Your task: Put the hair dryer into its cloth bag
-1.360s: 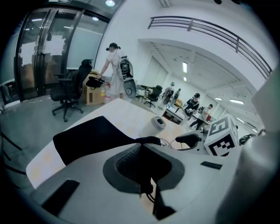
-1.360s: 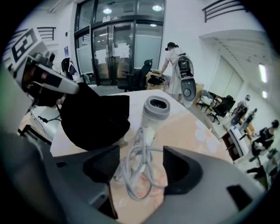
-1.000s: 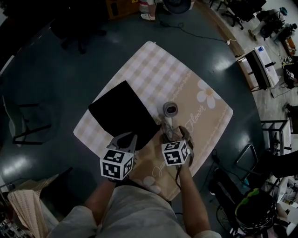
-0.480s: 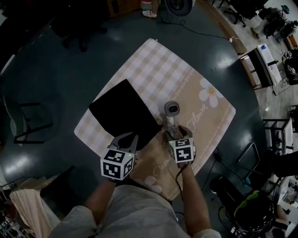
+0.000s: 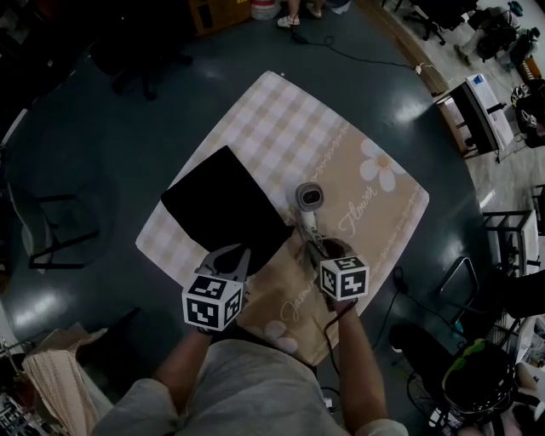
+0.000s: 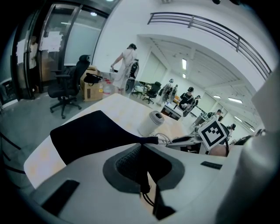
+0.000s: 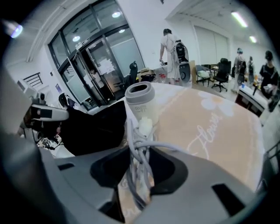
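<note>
The black cloth bag [image 5: 220, 207] lies flat on a beige mat [image 5: 281, 128]. My left gripper [image 5: 232, 254] is shut on the bag's near corner, which shows pinched between the jaws in the left gripper view [image 6: 141, 144]. The grey-white hair dryer [image 5: 309, 197] lies just right of the bag, barrel pointing away from me. Its bundled white cord [image 7: 139, 144] runs between the jaws of my right gripper [image 5: 318, 248], which have just been closing and now clamp it. The dryer's barrel [image 7: 140, 99] rises just beyond those jaws, with the bag [image 7: 96, 127] to its left.
The mat covers part of a round dark table [image 5: 111, 128]. A dark chair [image 5: 51, 223] stands to the left and a desk [image 5: 479, 111] at the right. Cables trail over the floor at the lower right [image 5: 400, 289]. A person's feet [image 5: 294, 15] show beyond the table.
My right gripper has rolled, shifted slightly right, and its jaws have narrowed onto the cord. The left gripper and bag have not moved.
</note>
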Available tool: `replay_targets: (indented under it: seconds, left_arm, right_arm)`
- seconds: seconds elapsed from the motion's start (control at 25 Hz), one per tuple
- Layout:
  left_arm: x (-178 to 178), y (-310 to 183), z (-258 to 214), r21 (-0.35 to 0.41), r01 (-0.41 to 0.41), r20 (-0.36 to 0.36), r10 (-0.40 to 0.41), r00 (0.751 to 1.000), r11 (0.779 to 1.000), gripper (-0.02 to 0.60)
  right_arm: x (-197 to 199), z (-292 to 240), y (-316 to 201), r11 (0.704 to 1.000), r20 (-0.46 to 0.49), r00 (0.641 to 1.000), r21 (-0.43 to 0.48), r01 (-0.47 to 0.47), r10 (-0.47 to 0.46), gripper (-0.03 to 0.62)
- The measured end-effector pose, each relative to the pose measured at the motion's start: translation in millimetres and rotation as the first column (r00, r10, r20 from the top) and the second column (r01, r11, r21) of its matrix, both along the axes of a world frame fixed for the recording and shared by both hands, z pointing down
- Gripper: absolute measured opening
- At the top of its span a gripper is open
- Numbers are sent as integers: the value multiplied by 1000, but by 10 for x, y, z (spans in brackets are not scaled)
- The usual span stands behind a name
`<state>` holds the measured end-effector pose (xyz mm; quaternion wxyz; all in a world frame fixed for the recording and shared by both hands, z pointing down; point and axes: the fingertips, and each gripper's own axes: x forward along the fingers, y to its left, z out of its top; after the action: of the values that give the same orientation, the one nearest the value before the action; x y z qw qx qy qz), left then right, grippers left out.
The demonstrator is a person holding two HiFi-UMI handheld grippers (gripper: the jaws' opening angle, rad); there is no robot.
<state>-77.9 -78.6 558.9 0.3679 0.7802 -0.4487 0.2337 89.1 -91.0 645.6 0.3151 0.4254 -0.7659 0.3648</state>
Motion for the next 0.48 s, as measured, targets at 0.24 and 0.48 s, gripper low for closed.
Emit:
replay_targets:
  seconds: [0.24, 0.48]
  left_arm:
    - [53, 70, -12, 2, -11, 8, 11, 1000, 1000, 18]
    - [91, 103, 12, -1, -35, 18, 35, 999, 999, 18]
  right_arm:
    - [131, -61, 233, 998, -80, 995, 23, 60, -57, 147]
    - [297, -112, 426, 994, -177, 979, 32, 109, -101, 147]
